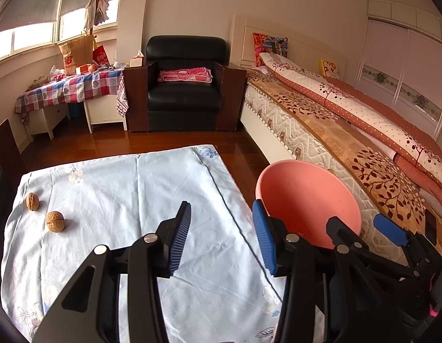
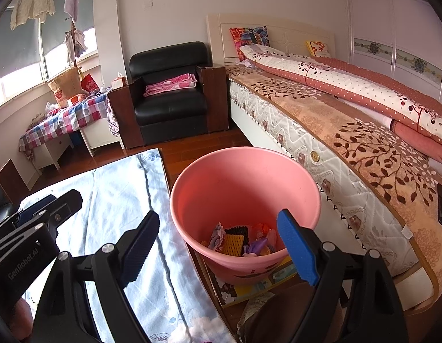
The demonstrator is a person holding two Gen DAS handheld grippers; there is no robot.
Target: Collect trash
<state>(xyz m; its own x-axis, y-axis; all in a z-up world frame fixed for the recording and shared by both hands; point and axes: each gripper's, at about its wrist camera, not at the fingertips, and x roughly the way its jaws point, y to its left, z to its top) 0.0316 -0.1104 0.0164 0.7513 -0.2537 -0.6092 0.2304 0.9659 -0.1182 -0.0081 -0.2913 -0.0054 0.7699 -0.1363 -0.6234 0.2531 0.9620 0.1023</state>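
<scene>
Two walnuts [image 1: 32, 201] [image 1: 55, 221] lie at the left side of a table under a pale blue cloth [image 1: 129, 200]. My left gripper [image 1: 222, 237] hangs open over the cloth's right part, well right of the walnuts, with nothing between its fingers. A pink bin [image 2: 243, 197] stands on the floor between table and bed; it holds colourful scraps [image 2: 241, 241]. In the left wrist view the pink bin [image 1: 309, 200] shows past the table's right edge. My right gripper [image 2: 221, 245] is open above the bin's near rim, empty. My right gripper [image 1: 364, 234] also appears at the right of the left wrist view.
A bed [image 2: 349, 131] with a patterned quilt runs along the right. A black armchair [image 1: 185, 85] with a pink folded blanket stands at the back. A checked-cloth table [image 1: 69, 88] with bags sits under the window. Wooden floor [image 1: 169, 140] lies beyond the table.
</scene>
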